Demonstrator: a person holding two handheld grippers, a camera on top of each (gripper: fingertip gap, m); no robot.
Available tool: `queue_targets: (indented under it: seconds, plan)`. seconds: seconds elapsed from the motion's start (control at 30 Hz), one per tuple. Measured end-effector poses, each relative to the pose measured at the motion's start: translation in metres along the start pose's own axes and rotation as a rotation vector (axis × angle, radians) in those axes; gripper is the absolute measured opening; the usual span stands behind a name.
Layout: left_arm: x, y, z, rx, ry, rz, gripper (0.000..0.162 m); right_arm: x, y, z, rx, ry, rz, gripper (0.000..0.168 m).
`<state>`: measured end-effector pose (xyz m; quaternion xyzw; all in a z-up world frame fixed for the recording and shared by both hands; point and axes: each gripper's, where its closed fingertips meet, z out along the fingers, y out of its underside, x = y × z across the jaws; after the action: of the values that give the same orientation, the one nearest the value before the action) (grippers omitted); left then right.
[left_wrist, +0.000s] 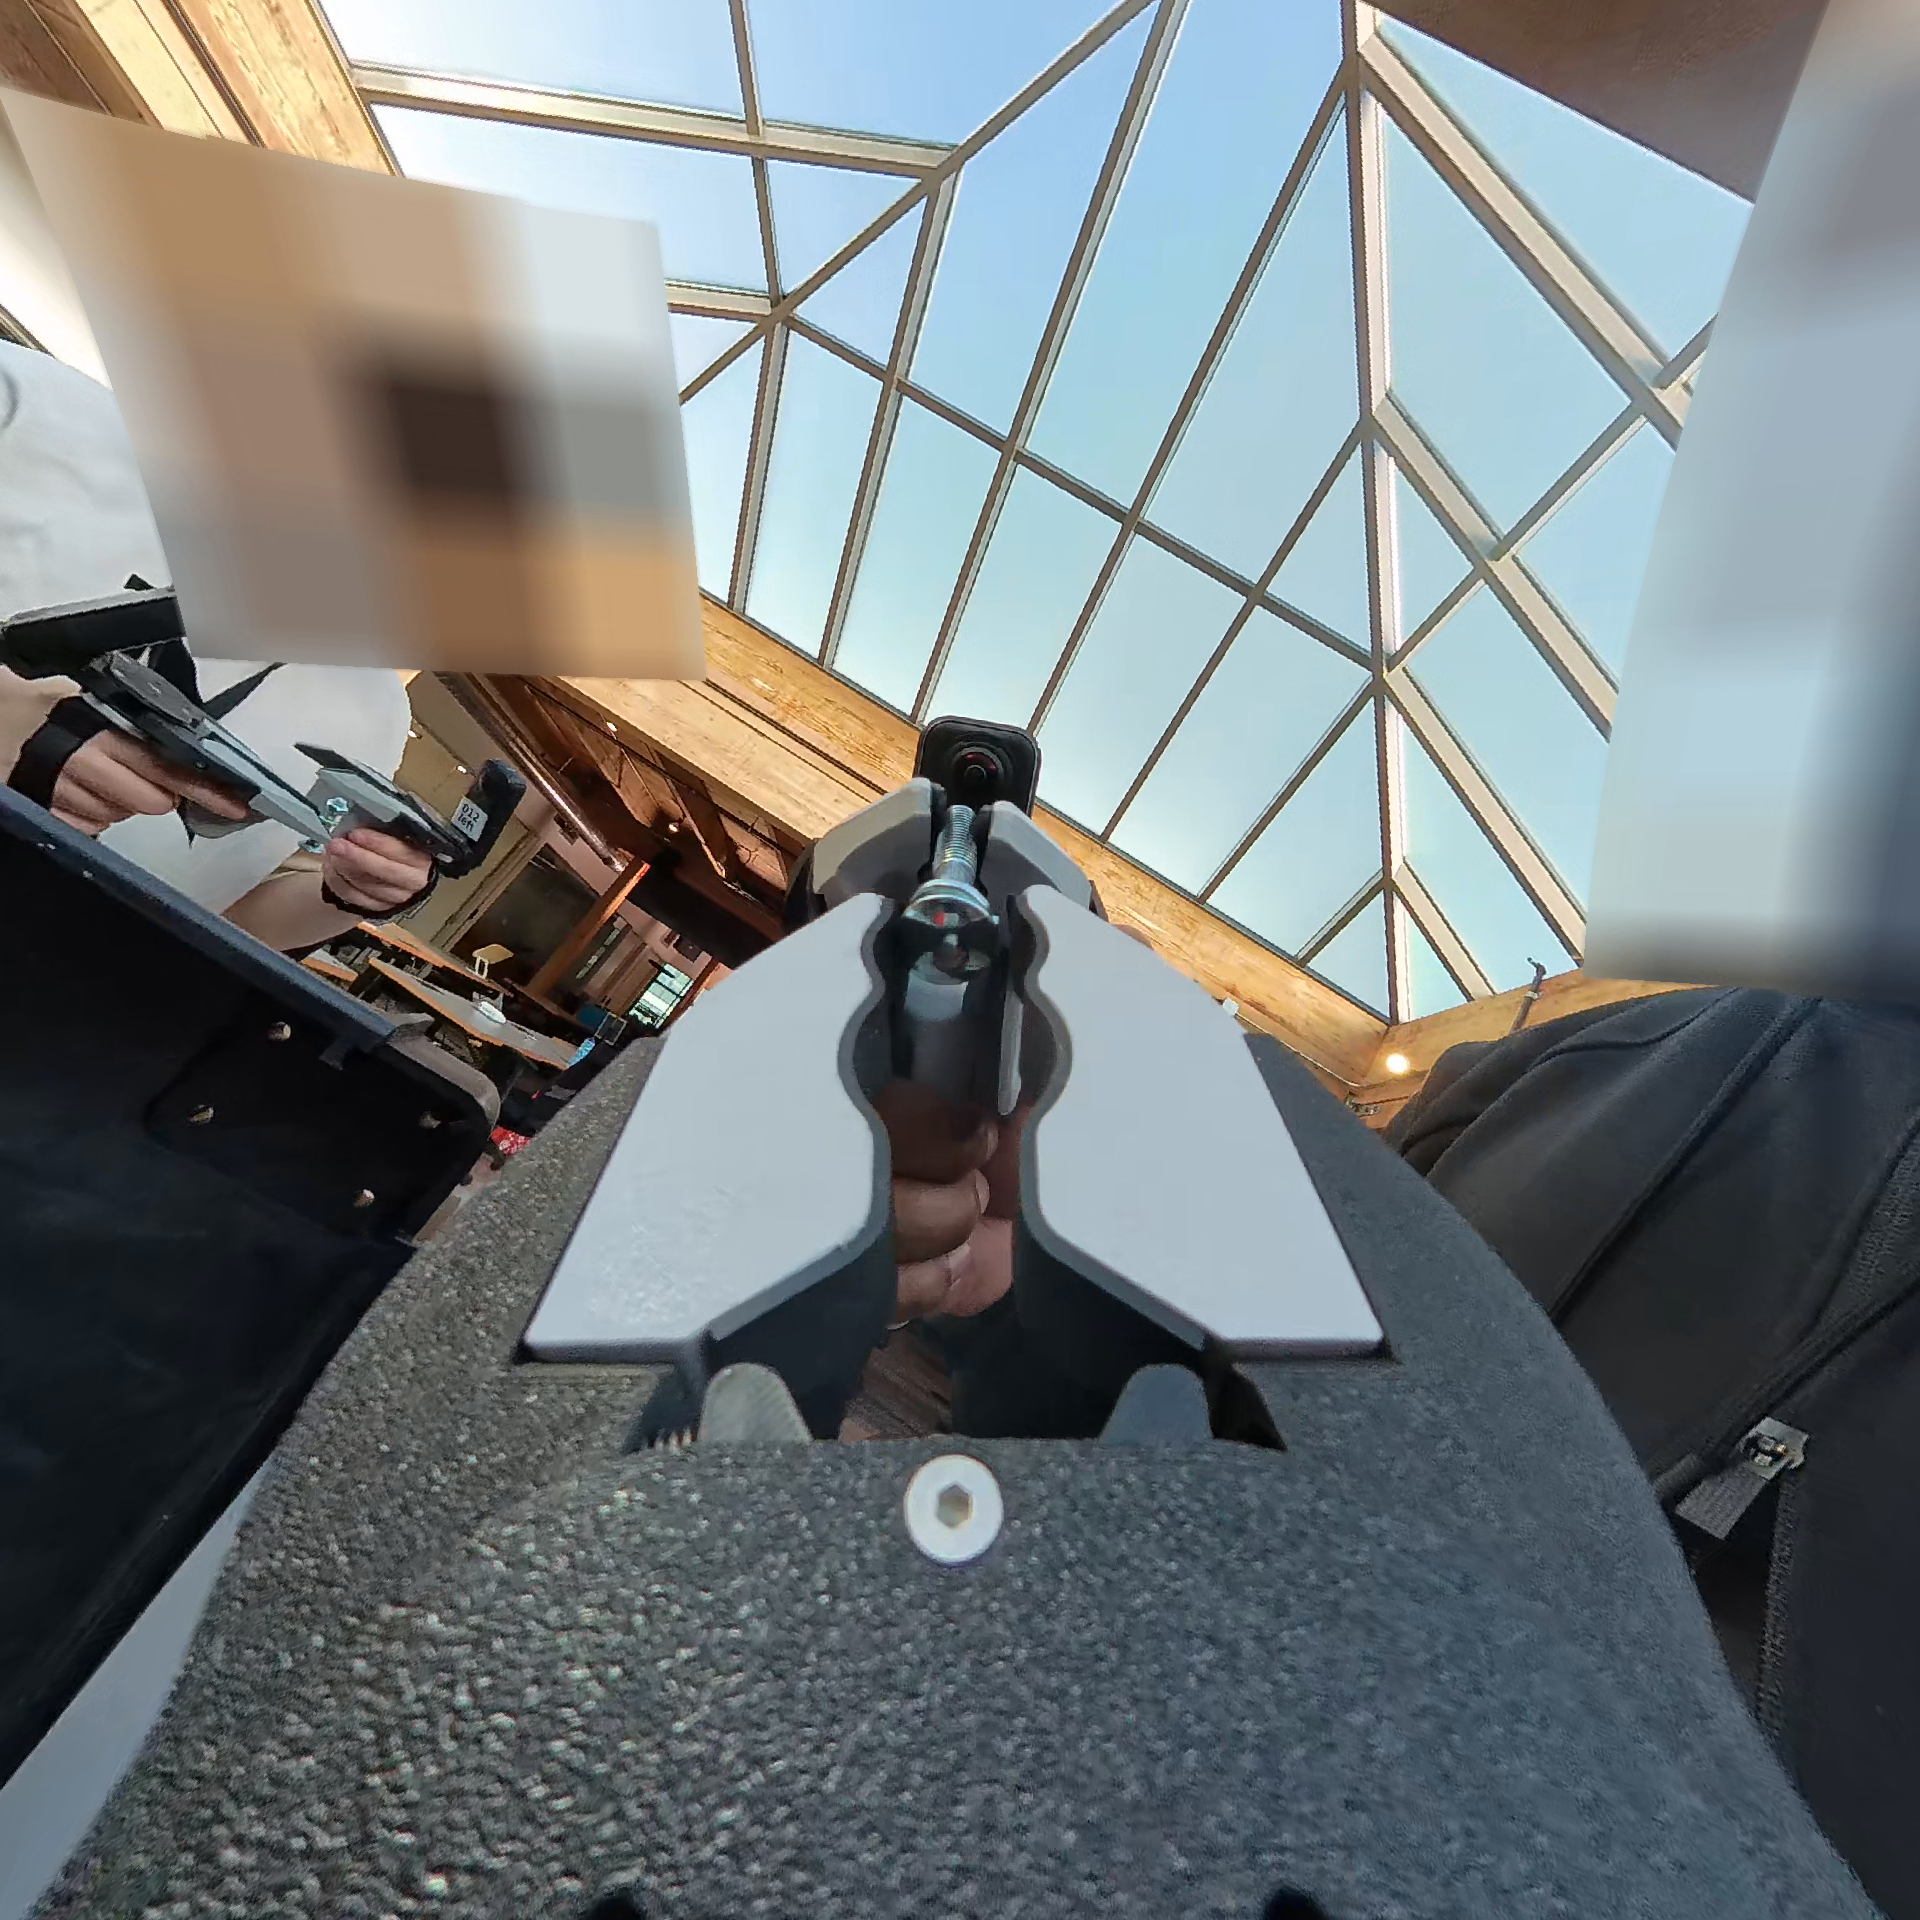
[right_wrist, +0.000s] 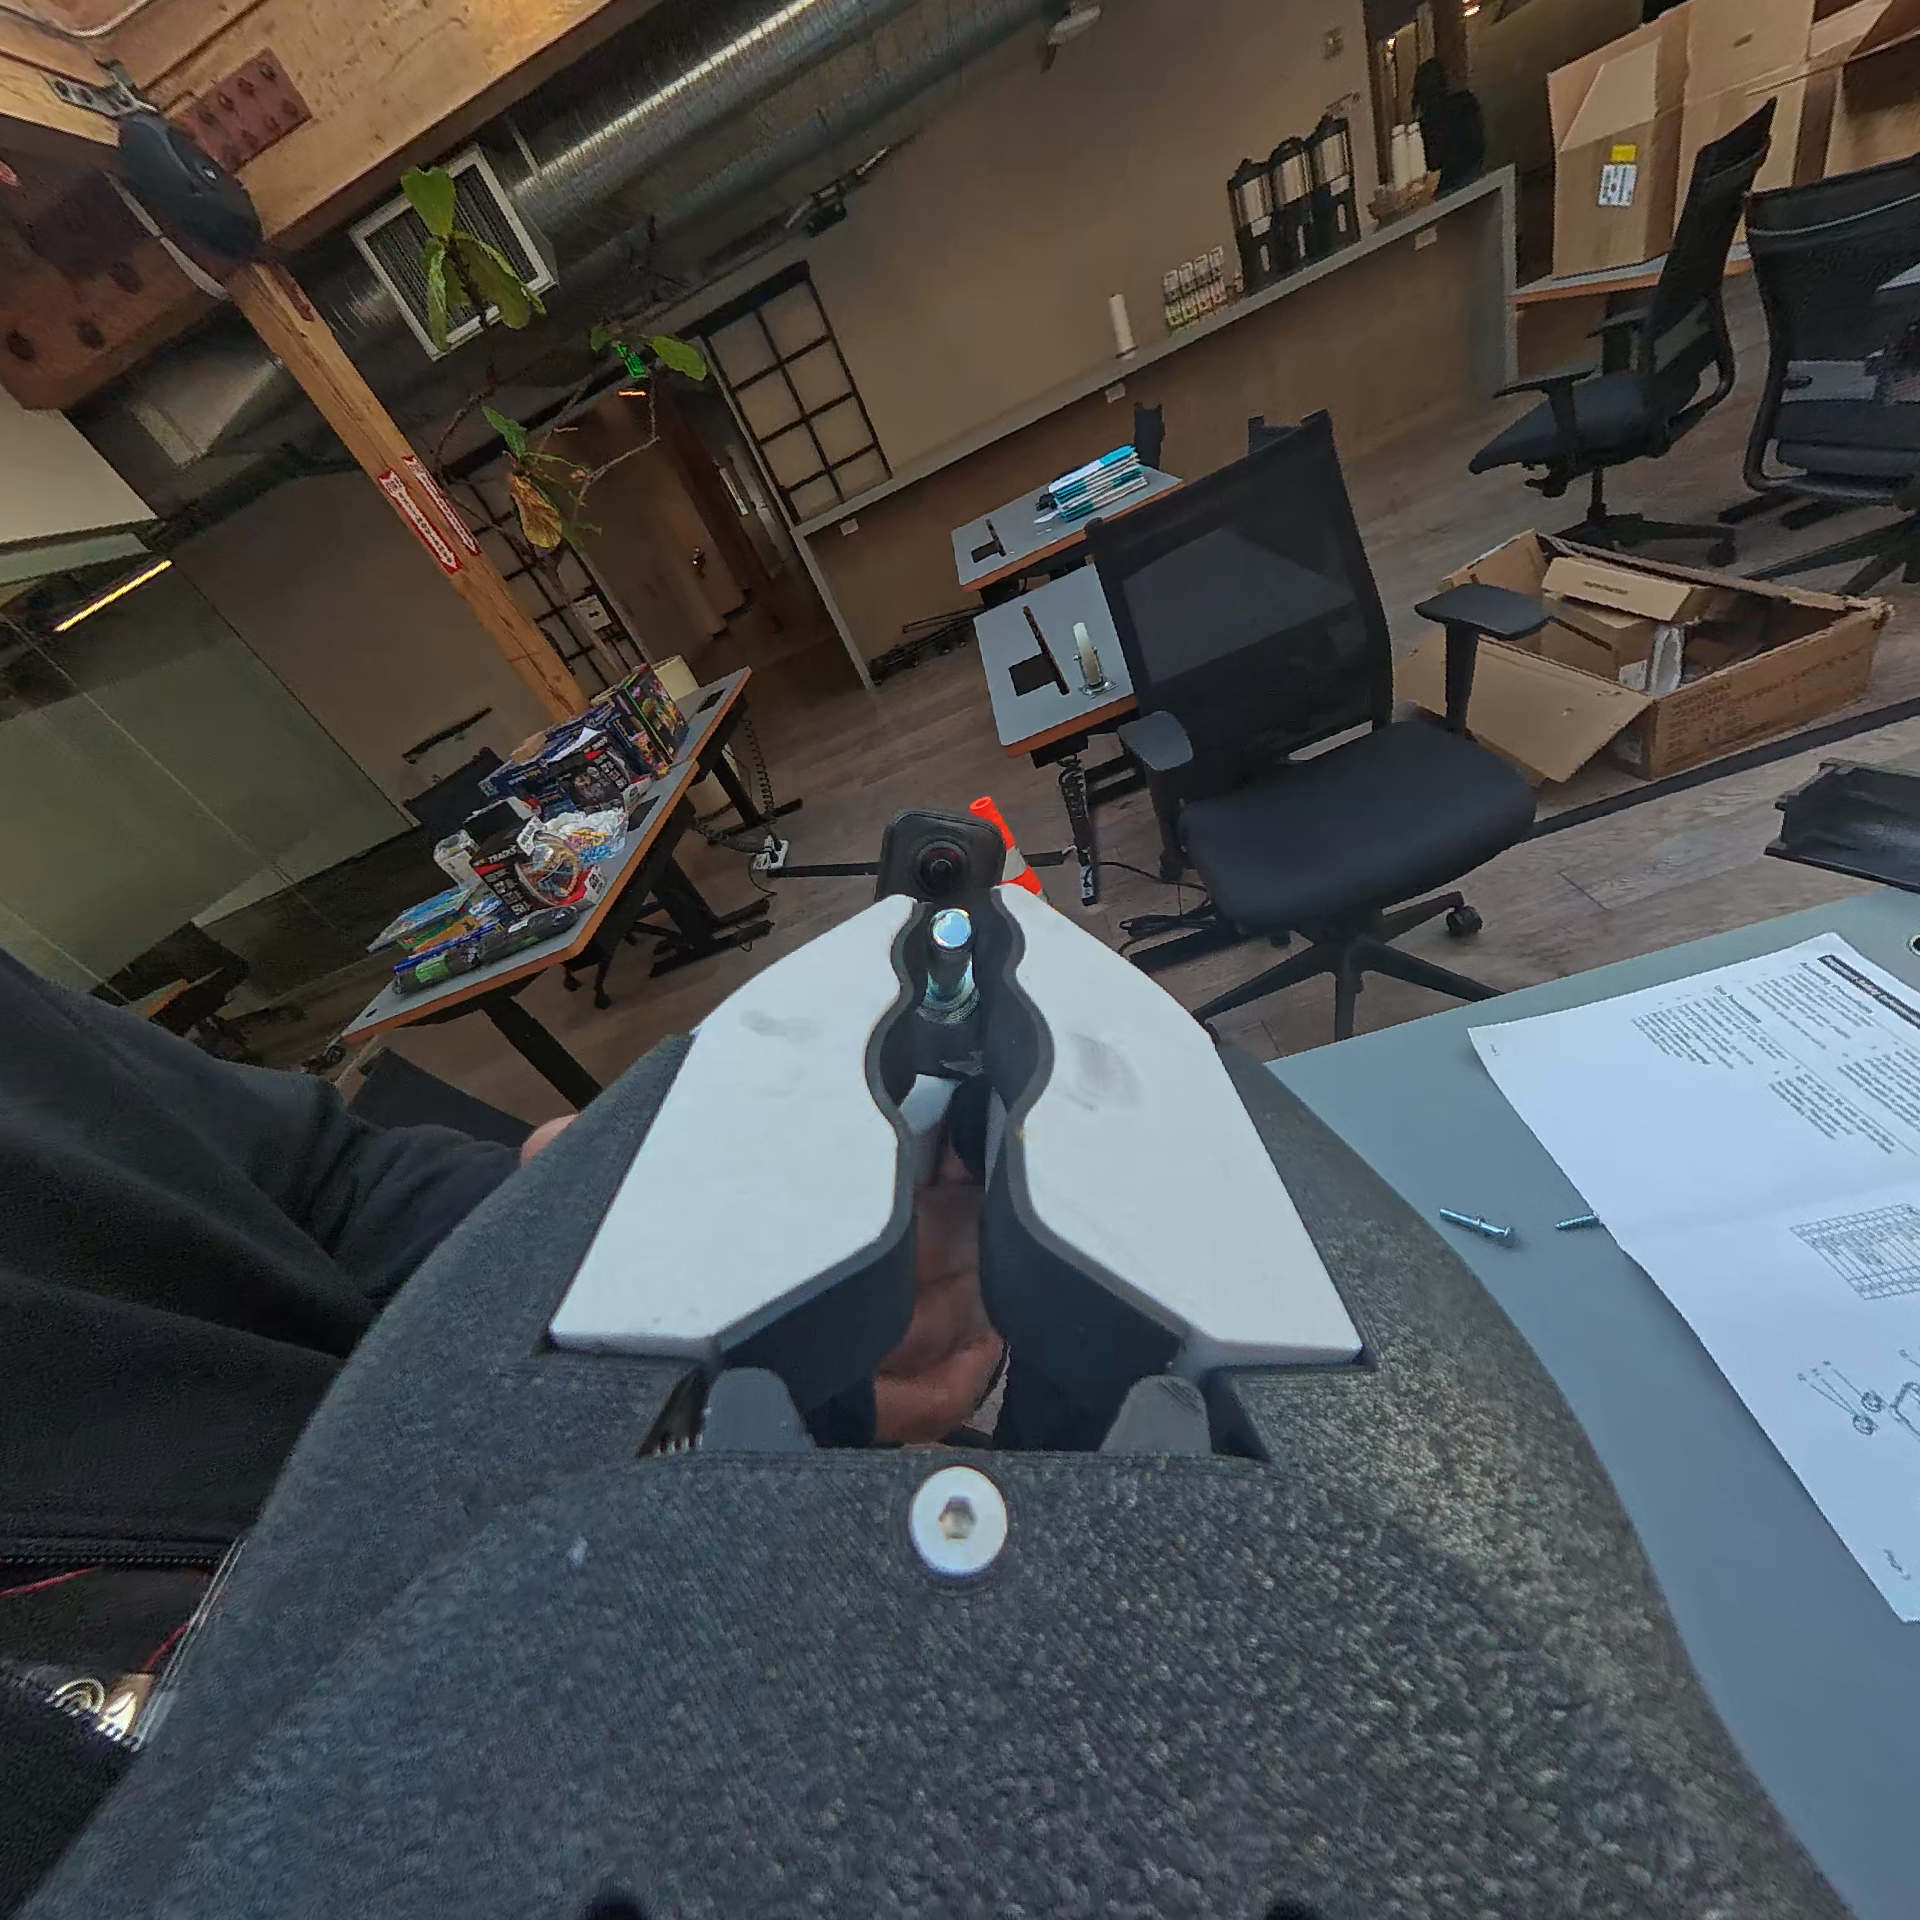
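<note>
Nearest the lens in the left wrist view is the dark, grainy body of your left gripper (left_wrist: 951, 920). Its grey fingers are drawn in until only a narrow wavy slot is left. In that slot, near the tips, sits the washered head of a bolt (left_wrist: 940, 914), and the fingers seem to be closed on it. Just beyond, your right gripper (left_wrist: 956, 821) faces you nose to nose, its grey jaws pinched on the threaded shank. A hand (left_wrist: 935, 1216) shows through the slot below. You have this tool tipped steeply up towards the skylight (left_wrist: 1143, 416). A second person's tools (left_wrist: 343, 821) are at the far left, well apart.

In the right wrist view the same dark body fills the near field. The right gripper (right_wrist: 954, 920) is likewise nearly closed, with the bolt (right_wrist: 951, 935) lodged end-on in the notch at its tips. You hold it roughly level, out past the near edge of the grey table (right_wrist: 1455, 1143). A printed sheet (right_wrist: 1714, 1195) and two loose screws (right_wrist: 1475, 1228) lie there on the right.

The risk, as I judge it: the bolt is pinched only at the fingertips, in mid-air. Twist one wrist against the other and it could slip free and drop off the table side.
</note>
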<state>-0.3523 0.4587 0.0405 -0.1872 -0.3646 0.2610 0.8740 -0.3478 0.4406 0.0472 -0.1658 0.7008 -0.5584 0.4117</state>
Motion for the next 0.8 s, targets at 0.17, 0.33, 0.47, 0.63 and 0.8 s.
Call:
queue_targets:
  seconds: [0.17, 0.33, 0.47, 0.63, 0.8]
  plan:
    - [-0.017, -0.003, 0.007, 0.039, -0.011, -0.020, 0.016, 0.017, -0.003, -0.005, 0.013, -0.004, 0.002, 0.007]
    - [-0.030, -0.005, 0.017, 0.048, -0.014, -0.017, 0.016, 0.030, -0.010, -0.011, 0.022, 0.011, 0.002, 0.007]
    - [-0.048, -0.012, 0.023, 0.048, -0.059, -0.036, 0.015, 0.050, -0.016, -0.013, 0.036, 0.056, -0.003, 0.008]
    - [-0.079, -0.029, 0.021, 0.055, -0.124, -0.085, 0.015, 0.082, -0.020, -0.006, 0.040, 0.165, -0.041, 0.013]
    - [-0.132, -0.063, 0.012, 0.043, -0.201, -0.117, 0.015, 0.123, -0.035, -0.001, 0.016, 0.322, -0.111, 0.019]
